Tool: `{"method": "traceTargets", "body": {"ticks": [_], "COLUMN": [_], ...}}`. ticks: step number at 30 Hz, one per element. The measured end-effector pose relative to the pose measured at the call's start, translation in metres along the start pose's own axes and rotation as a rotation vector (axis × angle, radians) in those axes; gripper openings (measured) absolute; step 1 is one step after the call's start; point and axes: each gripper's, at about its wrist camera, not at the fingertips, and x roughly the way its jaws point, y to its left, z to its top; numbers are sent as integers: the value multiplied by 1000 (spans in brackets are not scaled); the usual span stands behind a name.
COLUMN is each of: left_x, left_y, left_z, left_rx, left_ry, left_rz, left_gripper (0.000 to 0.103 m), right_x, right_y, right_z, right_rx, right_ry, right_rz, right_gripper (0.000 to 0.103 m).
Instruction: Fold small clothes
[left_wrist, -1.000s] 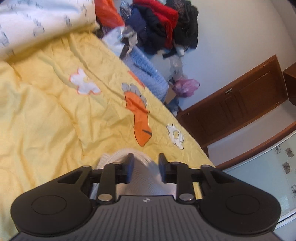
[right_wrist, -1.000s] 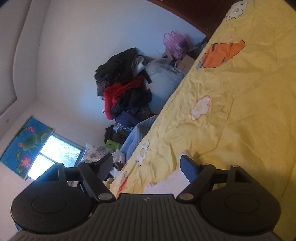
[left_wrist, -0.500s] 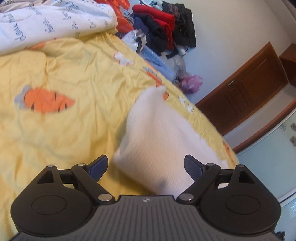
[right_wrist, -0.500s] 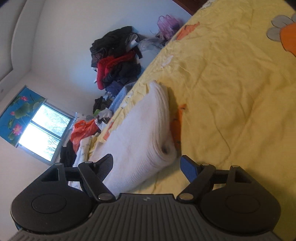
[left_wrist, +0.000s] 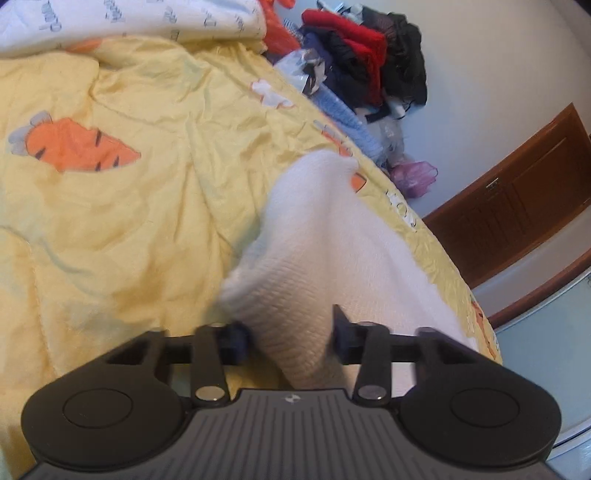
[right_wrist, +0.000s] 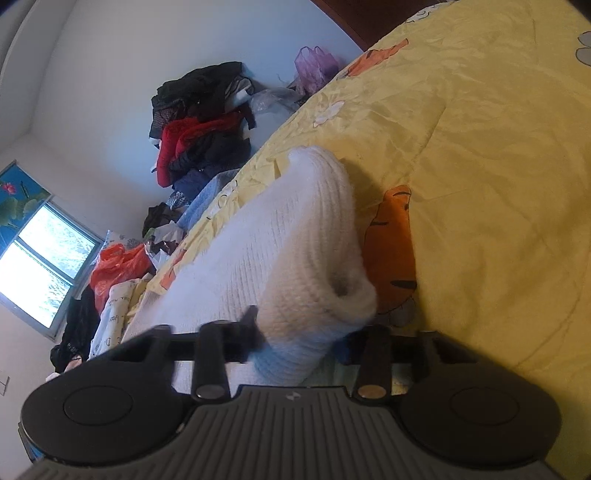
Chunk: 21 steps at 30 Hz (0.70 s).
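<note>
Both the left gripper (left_wrist: 290, 338) and the right gripper (right_wrist: 301, 338) have just closed on the near edge of the white knitted garment (left_wrist: 325, 254) at lower centre of the frame on the yellow bed cover (left_wrist: 110, 221), so the next fold can begin, I think.
</note>
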Motion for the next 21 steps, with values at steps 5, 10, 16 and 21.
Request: {"method": "traceTargets", "body": {"ticks": [5,10,16,21], "left_x": [-13,-65,-150,-175], "left_y": [-9,-18,19,48], "left_z": [6,1,-43,-91], "left_rx": [60,113,140,222], "left_ry": [-3,-6,64,147], "left_rz": [-1,-88,-148,-104], "left_gripper": [23,13,13,15], "right_x": [-6,-42,-131,-180], "right_y": [9,39,26,-13], "right_z": [14,26,-1,-55], "right_rx": [-24,-128,-128,-15], "right_ry": [2,1,72,150], "right_rz": [40,103,200,188], "right_gripper": [29,26,26,28]}}
